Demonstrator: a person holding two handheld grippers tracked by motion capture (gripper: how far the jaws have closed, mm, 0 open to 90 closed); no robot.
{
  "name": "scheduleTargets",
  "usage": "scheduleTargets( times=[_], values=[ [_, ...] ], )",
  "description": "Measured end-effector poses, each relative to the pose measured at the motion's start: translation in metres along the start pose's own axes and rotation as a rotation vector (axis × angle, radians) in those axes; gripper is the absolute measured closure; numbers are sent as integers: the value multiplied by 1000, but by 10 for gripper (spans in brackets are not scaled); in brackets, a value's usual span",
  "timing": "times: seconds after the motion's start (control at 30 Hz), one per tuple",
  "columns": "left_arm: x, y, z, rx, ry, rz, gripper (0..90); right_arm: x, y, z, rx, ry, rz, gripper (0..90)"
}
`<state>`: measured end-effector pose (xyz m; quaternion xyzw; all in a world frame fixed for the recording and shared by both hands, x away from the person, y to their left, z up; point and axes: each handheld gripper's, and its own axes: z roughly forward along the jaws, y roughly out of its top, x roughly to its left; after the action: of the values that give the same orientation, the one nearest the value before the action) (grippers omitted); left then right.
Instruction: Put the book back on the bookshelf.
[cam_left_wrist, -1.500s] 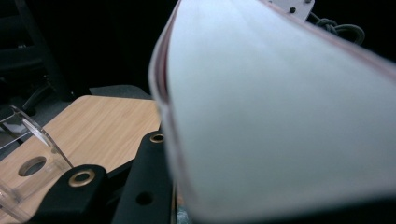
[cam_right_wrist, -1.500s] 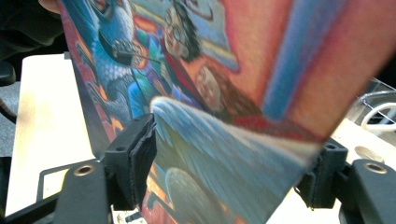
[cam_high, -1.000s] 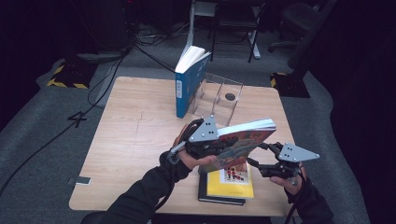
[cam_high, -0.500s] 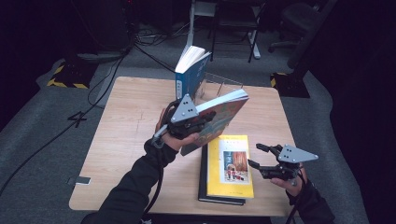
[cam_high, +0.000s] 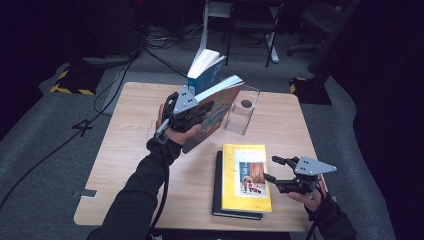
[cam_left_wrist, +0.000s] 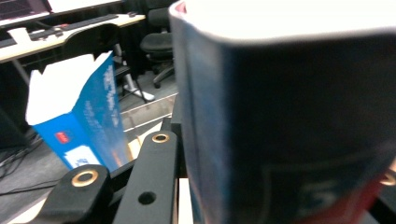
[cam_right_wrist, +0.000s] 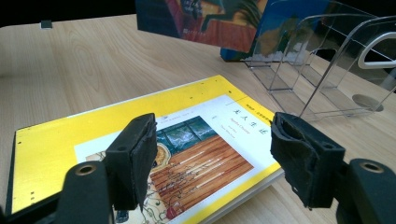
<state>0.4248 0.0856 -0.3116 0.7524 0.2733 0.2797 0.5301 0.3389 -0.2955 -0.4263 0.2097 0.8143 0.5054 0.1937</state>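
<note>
My left gripper (cam_high: 207, 113) is shut on a colourful picture book (cam_high: 222, 102), held tilted in the air over the table's middle. In the left gripper view that book (cam_left_wrist: 289, 116) sits close up between the jaws. Just behind it a blue book (cam_high: 206, 67) stands leaning at the left end of a clear acrylic book stand (cam_high: 242, 111). A yellow book (cam_high: 246, 177) lies flat on a black book (cam_high: 218, 186) near the front edge. My right gripper (cam_high: 271, 169) rests open right of the yellow book (cam_right_wrist: 140, 140), its pads (cam_right_wrist: 135, 158) apart and nothing between them.
The wooden table (cam_high: 125, 150) has bare room on its left half. A small grey tag (cam_high: 86, 193) lies at its front left edge. Cables, office chairs and a metal post stand on the dark floor behind the table.
My left gripper has carried the picture book up and away from above the yellow book, toward the blue book and the stand. The yellow book now lies uncovered. The right gripper has stayed put.
</note>
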Motion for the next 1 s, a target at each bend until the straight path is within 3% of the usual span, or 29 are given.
scheduleTargets(
  times=[0.2,0.43,0.77,0.9,1.0],
  values=[
    [11,1,24,33,60,-12,736,1,0,1,4,-2,3,319],
    [19,-1,55,40,88,-60,736,0,-2,1,-1,-2,4,318],
    [21,0,97,36,142,-76,736,1,-2,3,7,-2,-12,318],
    [25,-2,112,18,163,-109,736,-3,-5,4,6,-1,5,316],
    [26,-6,127,38,177,-115,735,-7,-8,4,3,2,16,317]
  ],
)
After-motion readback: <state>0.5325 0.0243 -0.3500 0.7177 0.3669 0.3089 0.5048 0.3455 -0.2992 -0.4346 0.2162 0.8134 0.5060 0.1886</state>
